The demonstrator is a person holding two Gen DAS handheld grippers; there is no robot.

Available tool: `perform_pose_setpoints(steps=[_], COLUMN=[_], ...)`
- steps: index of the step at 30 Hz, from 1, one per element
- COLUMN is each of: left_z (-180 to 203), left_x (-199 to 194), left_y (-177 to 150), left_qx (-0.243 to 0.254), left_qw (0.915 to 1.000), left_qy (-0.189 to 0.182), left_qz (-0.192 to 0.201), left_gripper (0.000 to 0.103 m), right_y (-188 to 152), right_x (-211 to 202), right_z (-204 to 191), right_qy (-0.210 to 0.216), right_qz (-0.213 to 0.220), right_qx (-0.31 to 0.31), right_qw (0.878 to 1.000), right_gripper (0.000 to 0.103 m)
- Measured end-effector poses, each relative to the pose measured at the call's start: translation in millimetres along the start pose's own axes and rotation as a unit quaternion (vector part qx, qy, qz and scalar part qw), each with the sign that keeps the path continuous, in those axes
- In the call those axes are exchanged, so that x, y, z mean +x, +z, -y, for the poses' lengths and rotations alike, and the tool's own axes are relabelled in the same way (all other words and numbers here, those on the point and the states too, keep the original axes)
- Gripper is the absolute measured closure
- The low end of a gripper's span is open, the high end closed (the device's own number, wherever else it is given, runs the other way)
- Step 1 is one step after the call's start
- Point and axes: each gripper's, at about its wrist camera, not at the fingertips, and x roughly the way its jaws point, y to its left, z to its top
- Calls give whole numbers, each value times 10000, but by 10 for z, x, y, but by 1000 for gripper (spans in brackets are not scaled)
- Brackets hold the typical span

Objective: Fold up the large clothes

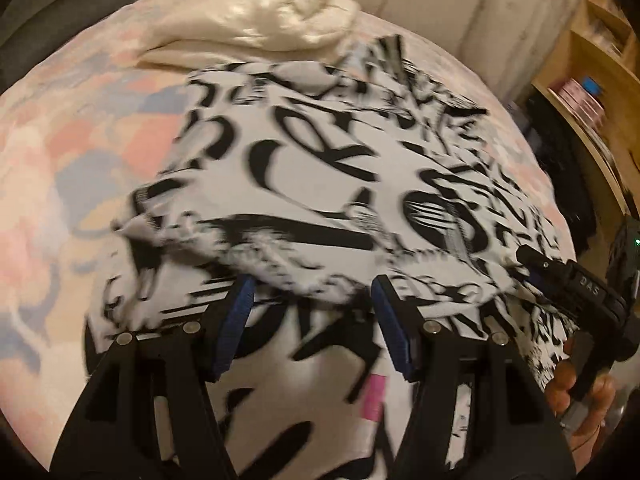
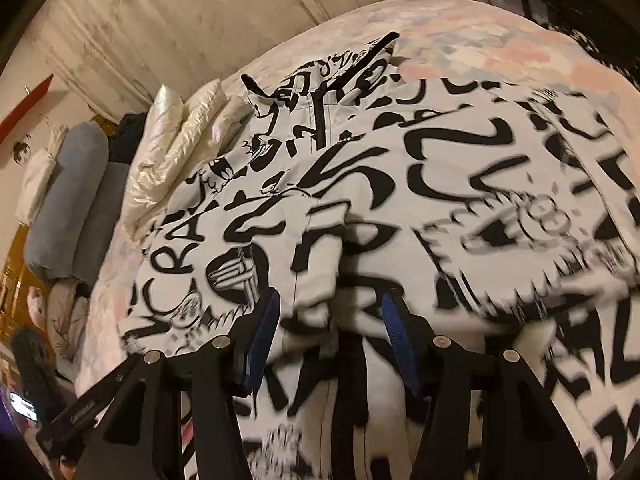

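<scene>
A large white garment with black lettering (image 1: 320, 168) lies spread on the bed, its near part folded over so a blurred folded edge runs across just ahead of my fingers; it also fills the right wrist view (image 2: 400, 200). My left gripper (image 1: 312, 300) is open, blue pads apart, just over the fold edge with nothing between them. My right gripper (image 2: 328, 312) is open too, hovering over a bunched fold. The right gripper also shows at the right edge of the left wrist view (image 1: 568, 280).
The bed has a pastel pink and blue cover (image 1: 60, 152). A cream quilted jacket (image 1: 256, 12) lies at the far end, also in the right wrist view (image 2: 180, 148). Grey pillows (image 2: 72, 200) lie beyond. A wooden shelf (image 1: 592, 72) stands right of the bed.
</scene>
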Motion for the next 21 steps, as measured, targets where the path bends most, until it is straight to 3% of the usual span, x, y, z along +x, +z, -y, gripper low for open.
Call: perform_pose_setpoints(steps=[3,5,7,9,11,13,16,18,21], left_z=[-179,-273,-328,-380,-417,-413,-427,-435,-422], left_x=[-17,-14,-3,18,38,71,115,129,79], left_y=[32,58,70,74,64,56,47,47,71], left_qx=[-200,-311,-419,-514,-566,-591,-574,-545,-459], left_qw=[9997,9993,9989,9985,9981,9979,9978,9980,9988], left_qy=[91,130,150,157,206,240,296,315,192], left_qz=[97,134,124,120,143,136,116,84,-26], left_gripper=[45,45,45,45,45,45,45,45,45], right_y=[127,160,183,209,301,447,679,804,813], right_x=[266,426,515,460,232,4,12,251,709], right_z=[-51,-115,-280,-485,-702,-830,-782,-652,-399], right_qy=[-136,-147,-235,-368,-190,-277,-547,-655,-895], right_qz=[-230,-393,-473,-235,271,862,1129,823,-30], right_qx=[-112,-248,-632,-1097,-1498,-1683,-1580,-1437,-1217], right_qw=[9996,9988,9966,9930,9882,9816,9794,9840,9885], right_gripper=[50,80,86,92,100,100,99,97,76])
